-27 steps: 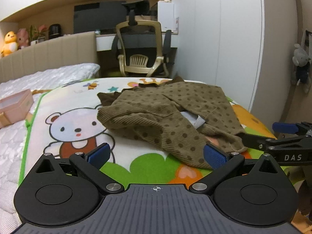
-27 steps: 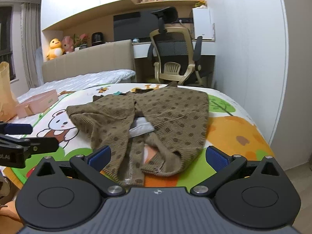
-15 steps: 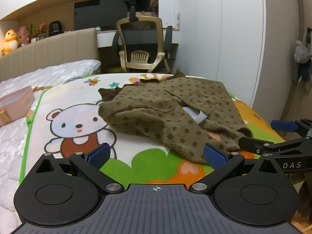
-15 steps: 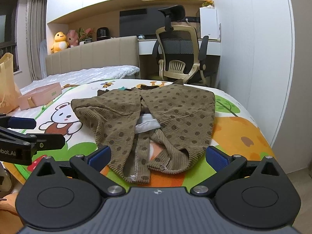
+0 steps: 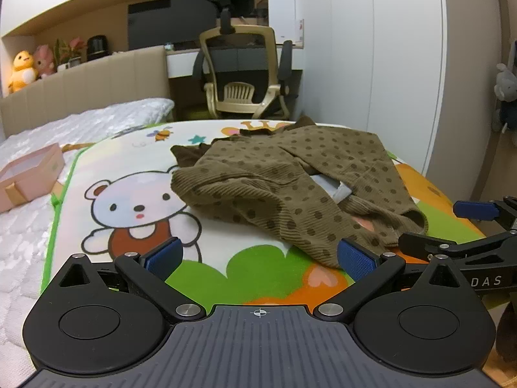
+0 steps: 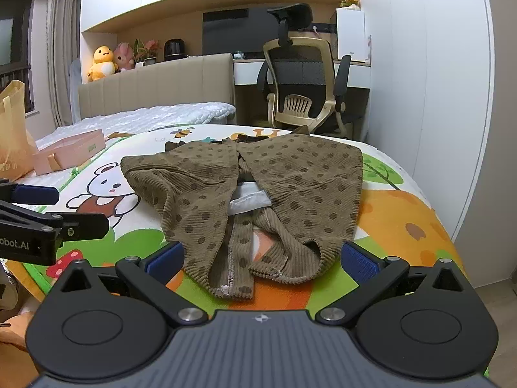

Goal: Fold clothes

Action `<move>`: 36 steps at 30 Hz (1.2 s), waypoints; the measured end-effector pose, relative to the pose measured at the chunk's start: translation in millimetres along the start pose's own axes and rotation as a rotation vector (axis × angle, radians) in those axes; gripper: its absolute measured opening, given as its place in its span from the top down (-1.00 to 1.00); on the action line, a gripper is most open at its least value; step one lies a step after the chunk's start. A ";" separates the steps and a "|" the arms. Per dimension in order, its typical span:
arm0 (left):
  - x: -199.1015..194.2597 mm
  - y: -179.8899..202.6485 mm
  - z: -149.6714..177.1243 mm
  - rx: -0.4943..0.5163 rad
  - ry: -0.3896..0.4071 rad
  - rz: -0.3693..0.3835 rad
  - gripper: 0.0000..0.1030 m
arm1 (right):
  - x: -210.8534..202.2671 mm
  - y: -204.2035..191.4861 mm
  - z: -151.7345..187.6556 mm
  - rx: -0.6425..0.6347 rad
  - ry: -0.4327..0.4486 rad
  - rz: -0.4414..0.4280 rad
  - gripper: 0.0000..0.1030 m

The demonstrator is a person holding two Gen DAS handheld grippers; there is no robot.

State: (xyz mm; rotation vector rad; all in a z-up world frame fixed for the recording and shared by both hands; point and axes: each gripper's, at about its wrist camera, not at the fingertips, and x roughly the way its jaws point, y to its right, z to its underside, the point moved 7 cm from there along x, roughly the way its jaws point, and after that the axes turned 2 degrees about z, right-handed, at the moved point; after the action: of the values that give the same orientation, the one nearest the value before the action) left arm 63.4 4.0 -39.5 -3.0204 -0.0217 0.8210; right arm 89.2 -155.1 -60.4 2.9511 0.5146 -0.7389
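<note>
Both claws, left gripper (image 5: 258, 255) and right gripper (image 6: 261, 257), gape empty just short of the rumpled dotted garment (image 6: 245, 187), so a shallow pinch risks dragging several layers

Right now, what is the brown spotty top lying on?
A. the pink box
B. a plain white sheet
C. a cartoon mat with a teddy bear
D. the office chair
C: the brown spotty top lies rumpled on the cartoon mat, beside its teddy bear picture.
</note>
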 end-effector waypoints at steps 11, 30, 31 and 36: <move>8.1 -2.3 5.4 -0.009 -0.033 0.004 -1.00 | 8.3 -5.0 2.6 -0.011 -0.029 0.006 -1.00; 10.5 -0.7 9.0 -0.012 -0.067 0.005 -1.00 | 4.9 -4.6 2.2 -0.012 -0.015 -0.004 -1.00; 10.7 -0.6 9.1 -0.012 -0.069 0.004 -1.00 | 4.7 -4.6 2.4 -0.011 -0.015 -0.004 -1.00; 11.7 -0.7 9.6 -0.012 -0.072 0.002 -1.00 | 6.0 -5.1 2.1 -0.011 -0.018 -0.007 -1.00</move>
State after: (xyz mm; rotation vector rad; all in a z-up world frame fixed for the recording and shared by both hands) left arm 68.5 5.0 -53.7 -3.0014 -0.0240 0.9329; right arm 91.6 -148.8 -65.0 2.9311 0.5262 -0.7597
